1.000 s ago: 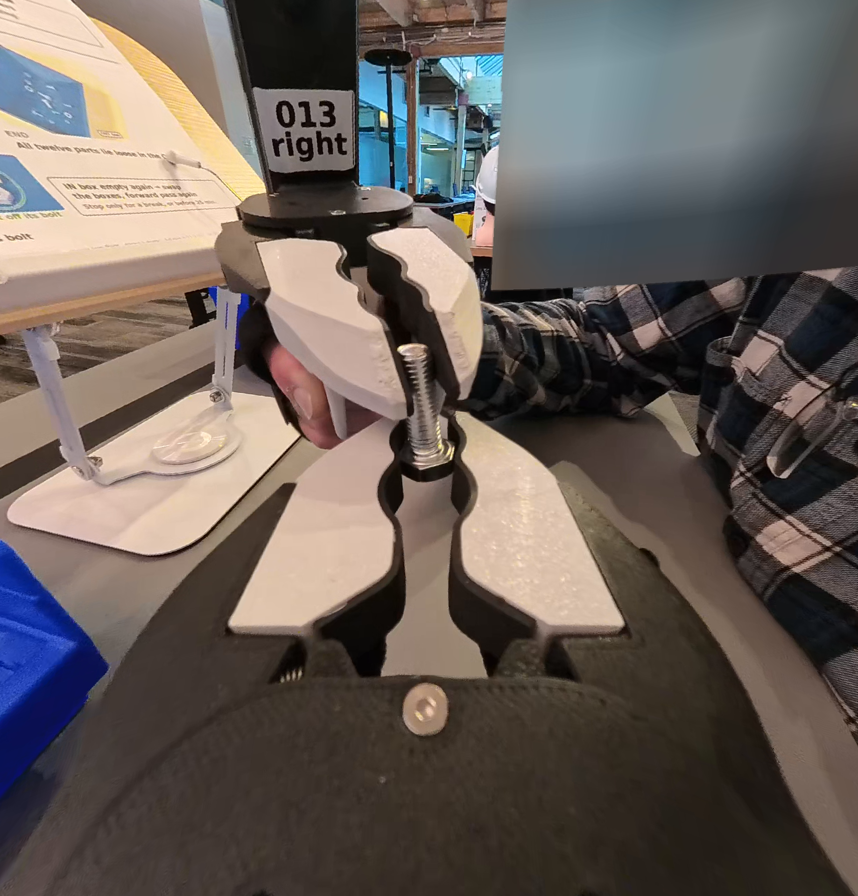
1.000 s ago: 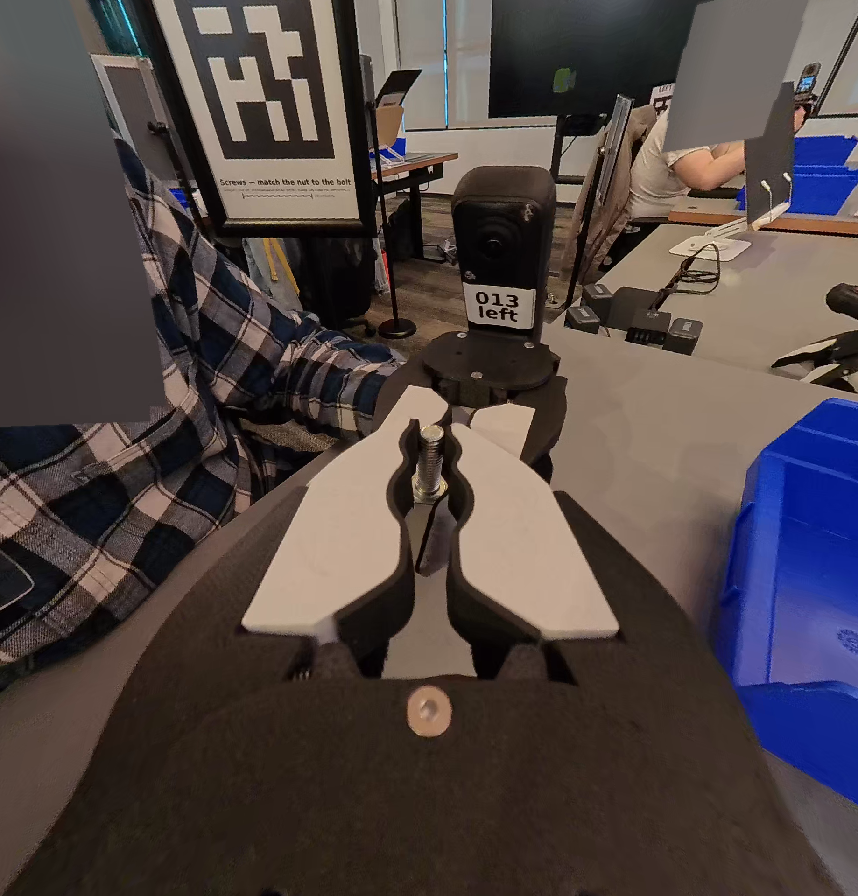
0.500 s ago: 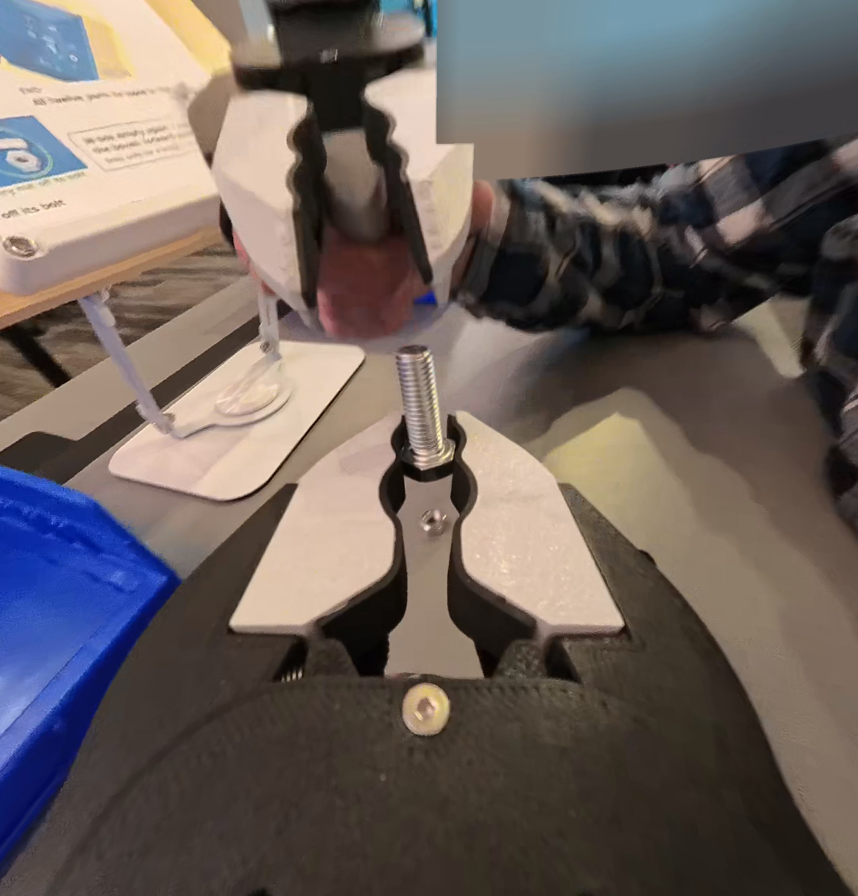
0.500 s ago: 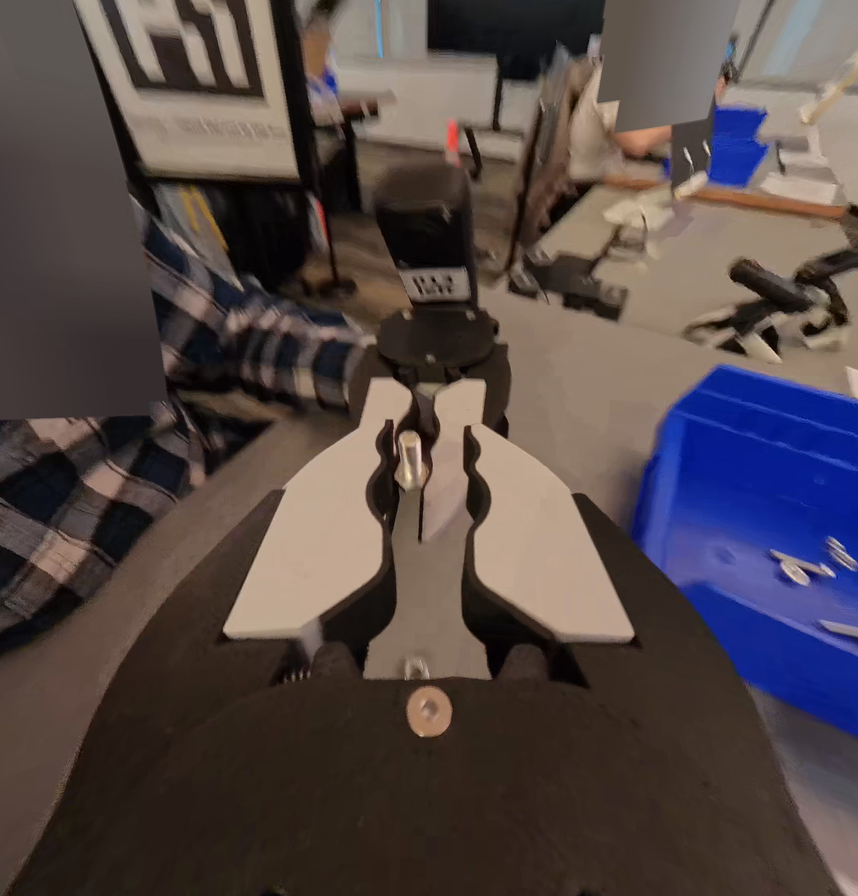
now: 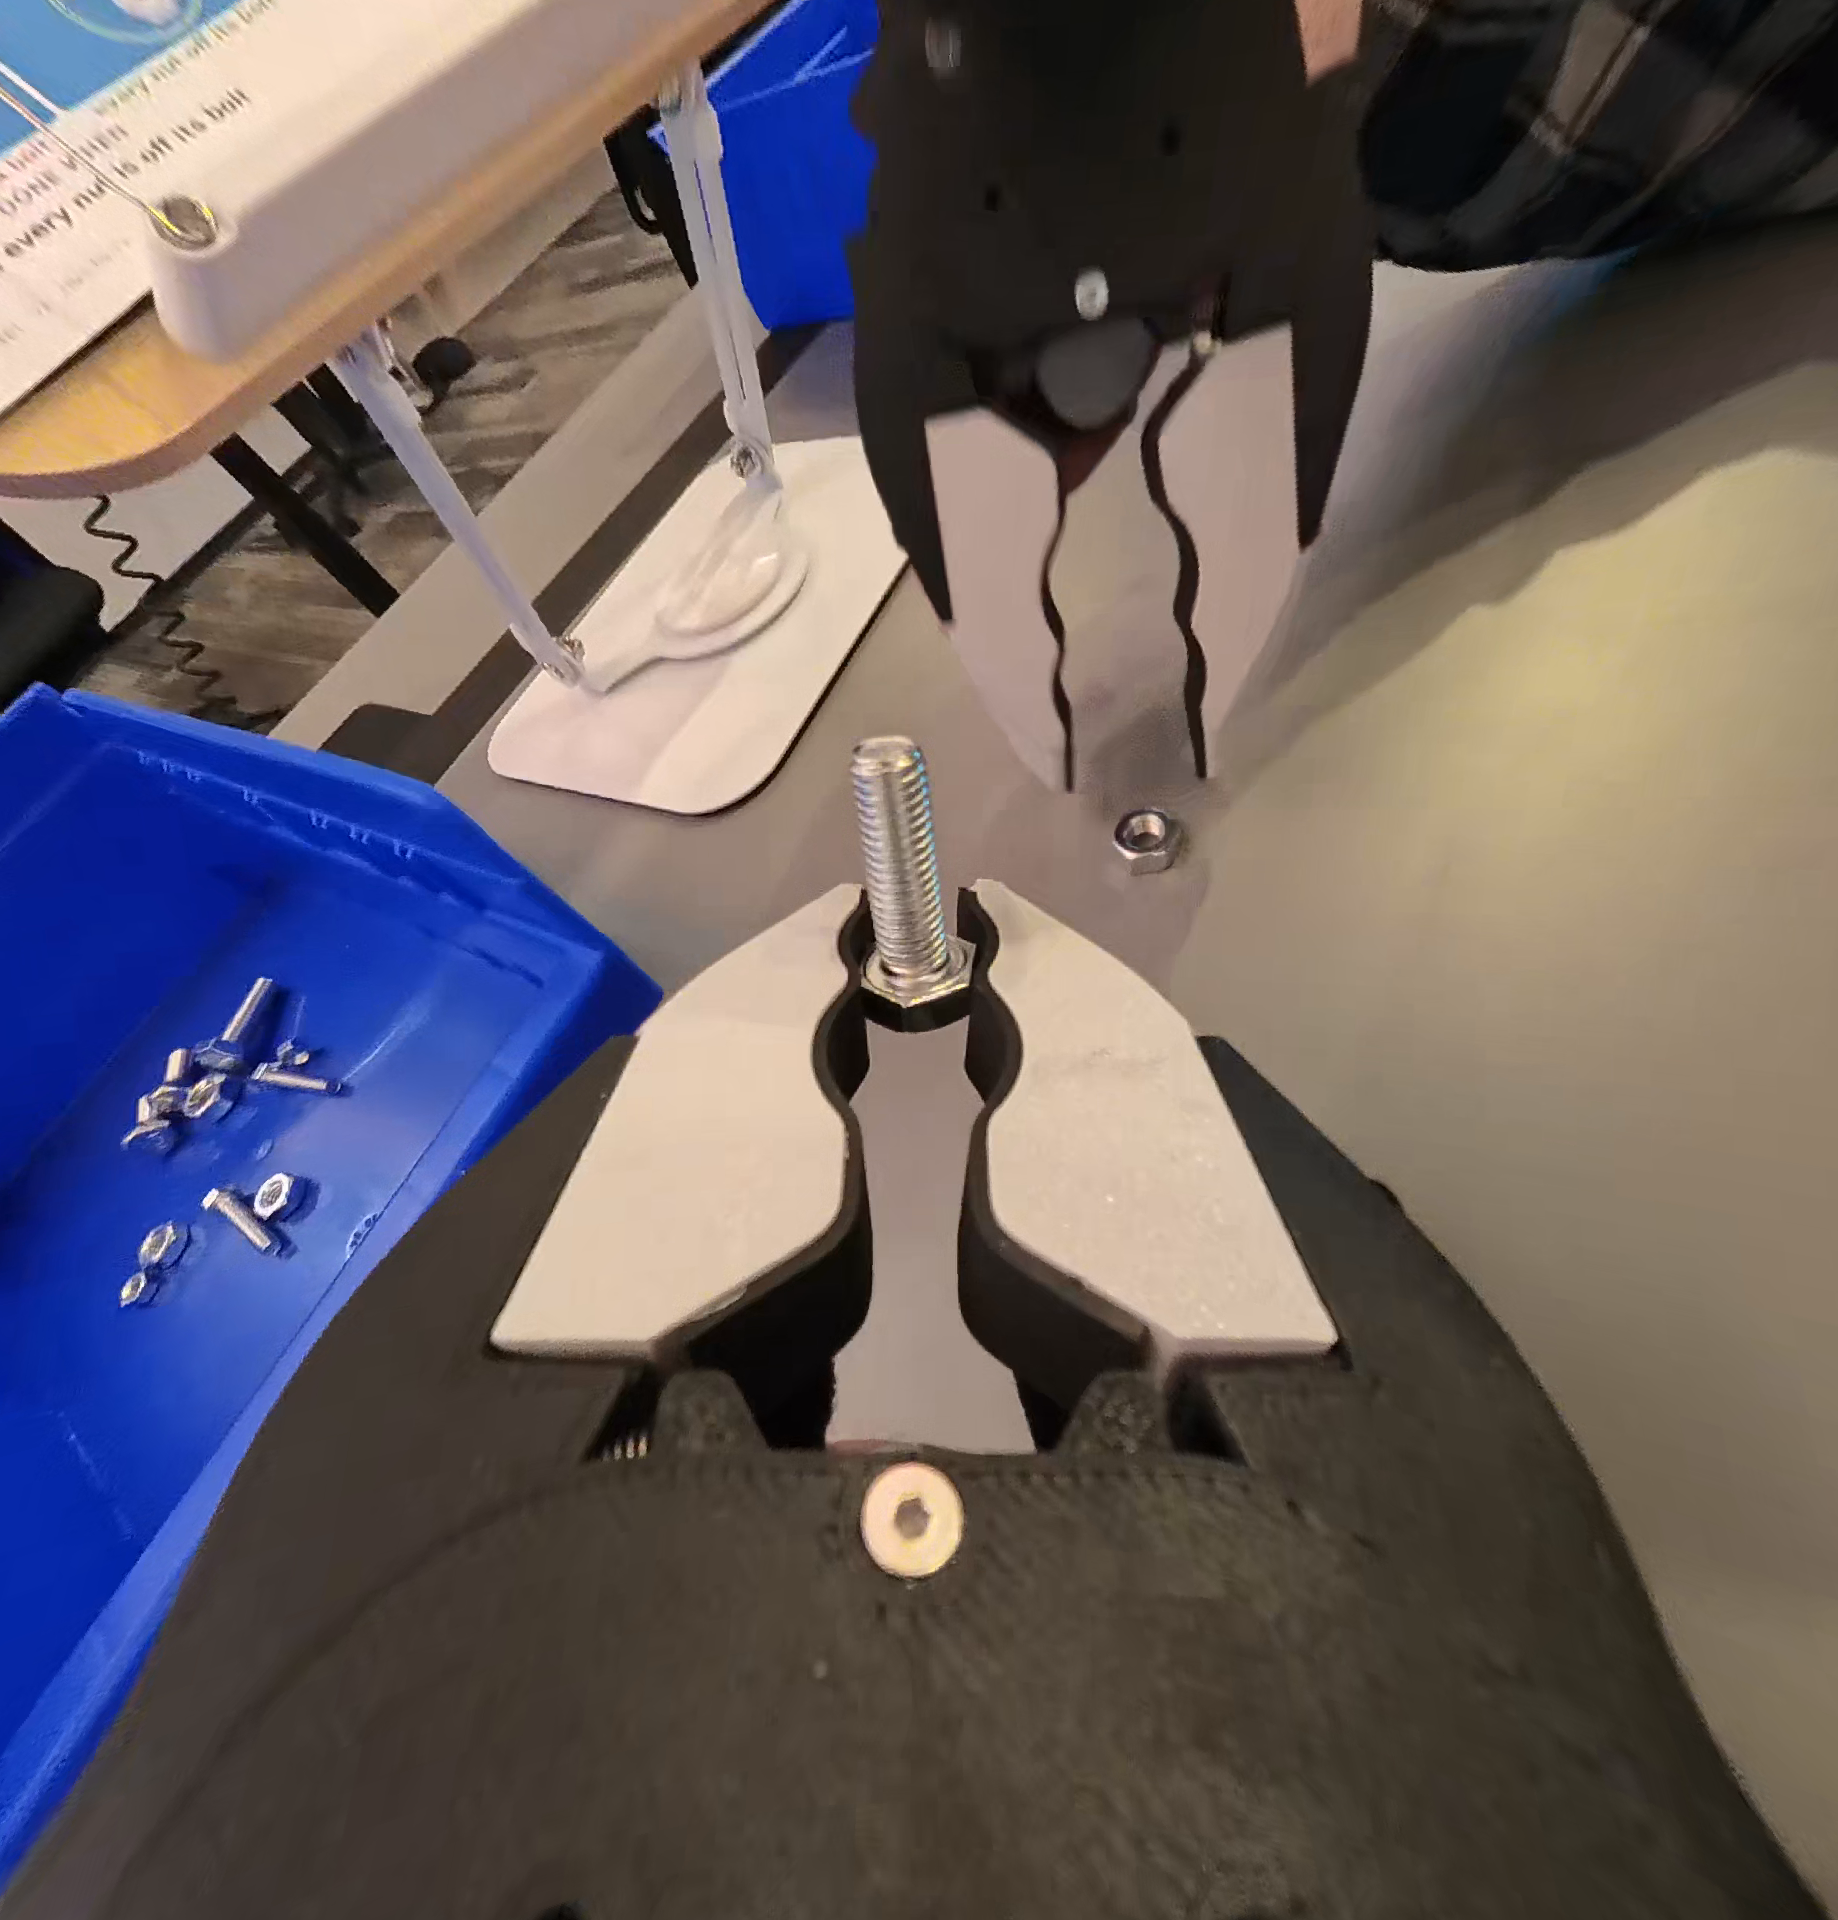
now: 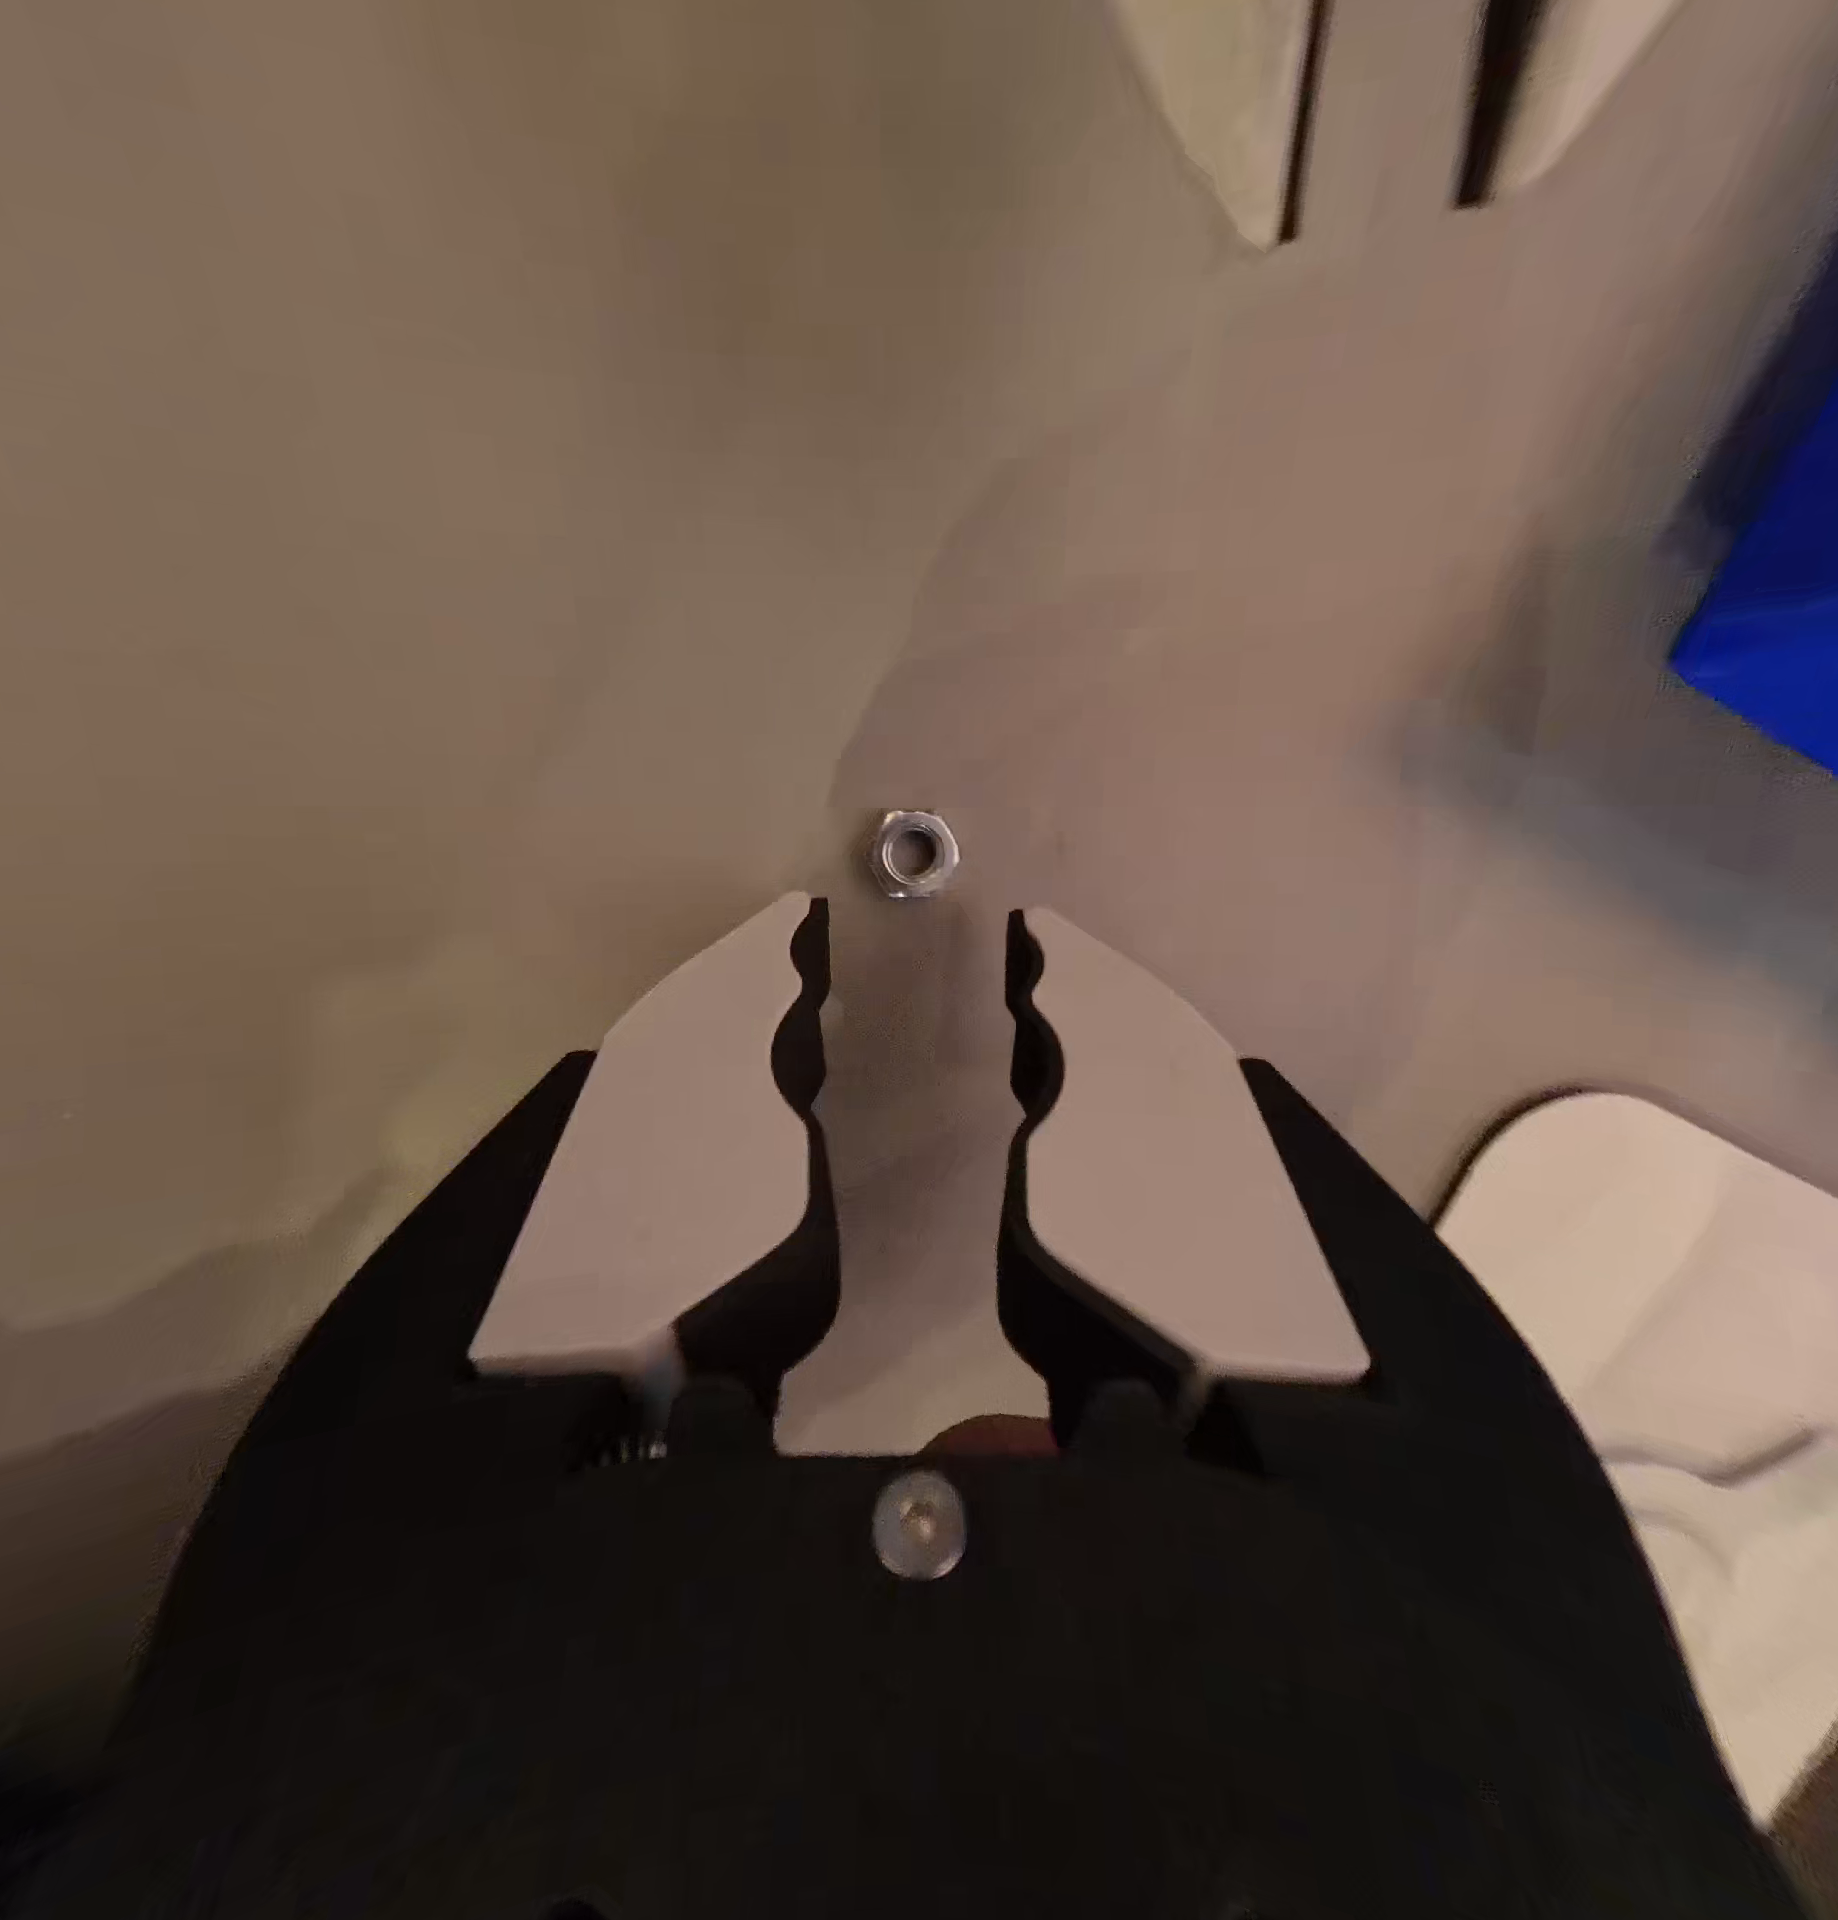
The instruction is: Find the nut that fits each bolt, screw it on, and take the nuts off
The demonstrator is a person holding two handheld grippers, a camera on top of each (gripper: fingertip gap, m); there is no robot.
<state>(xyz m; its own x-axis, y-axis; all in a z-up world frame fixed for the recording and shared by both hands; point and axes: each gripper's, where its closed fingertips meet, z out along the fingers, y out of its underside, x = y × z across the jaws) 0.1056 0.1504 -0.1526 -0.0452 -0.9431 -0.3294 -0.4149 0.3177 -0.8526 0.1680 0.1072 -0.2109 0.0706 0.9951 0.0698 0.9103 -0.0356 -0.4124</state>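
Steel bolt [image 5: 896,862] stands clenched by its head in the left tool [image 5: 913,914], while the released right tool [image 6: 913,920] hovers above the loose nut [image 6: 915,854] on the counter [image 6: 375,520], so picking it up likely comes next.

Left tool [image 5: 915,920] was level and low over the counter [image 5: 1517,935], pads clamped on a bolt's hex head, bolt [image 5: 897,862] standing upright between the tips. Right tool [image 5: 1133,774] pointed steeply down at the counter from beyond it, jaws apart, nothing between them, tips just above the surface with a loose nut [image 6: 915,854] just ahead of them. A plaid sleeve [image 5: 1621,114] showed behind the right tool.
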